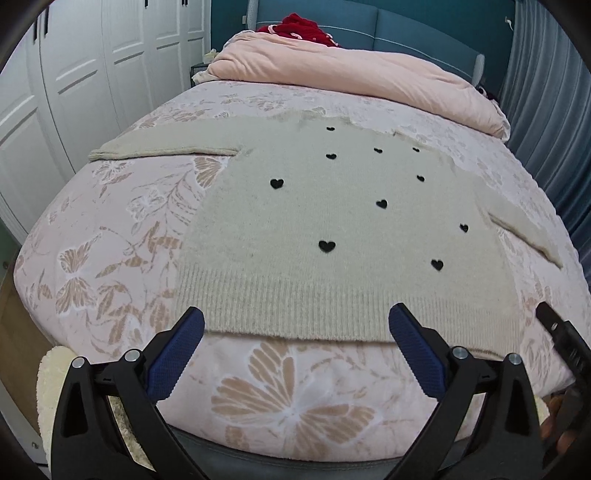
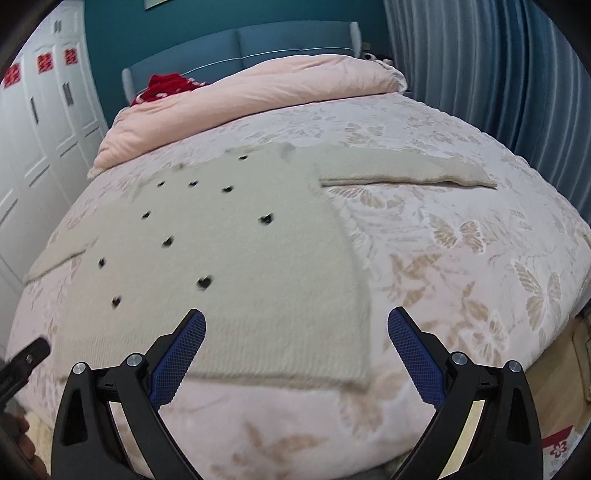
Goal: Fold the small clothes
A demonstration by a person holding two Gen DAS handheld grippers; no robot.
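Note:
A small beige knit sweater [image 1: 332,229] with black hearts lies flat and spread on the bed, both sleeves out to the sides. My left gripper [image 1: 295,321] is open and empty, just above the ribbed hem near its left part. The sweater also shows in the right wrist view [image 2: 251,266], slightly blurred. My right gripper [image 2: 295,325] is open and empty, over the sweater's lower right corner. The right gripper's tip shows at the right edge of the left wrist view [image 1: 554,325]. The left gripper's tip shows at the left edge of the right wrist view [image 2: 29,354].
The bed has a pink floral cover [image 1: 288,398]. A folded pink duvet [image 1: 351,70] and red cloth [image 1: 303,26] lie at the head. White wardrobe doors [image 1: 74,92] stand left, blue curtains [image 2: 498,66] right. The bed's near edge is just below both grippers.

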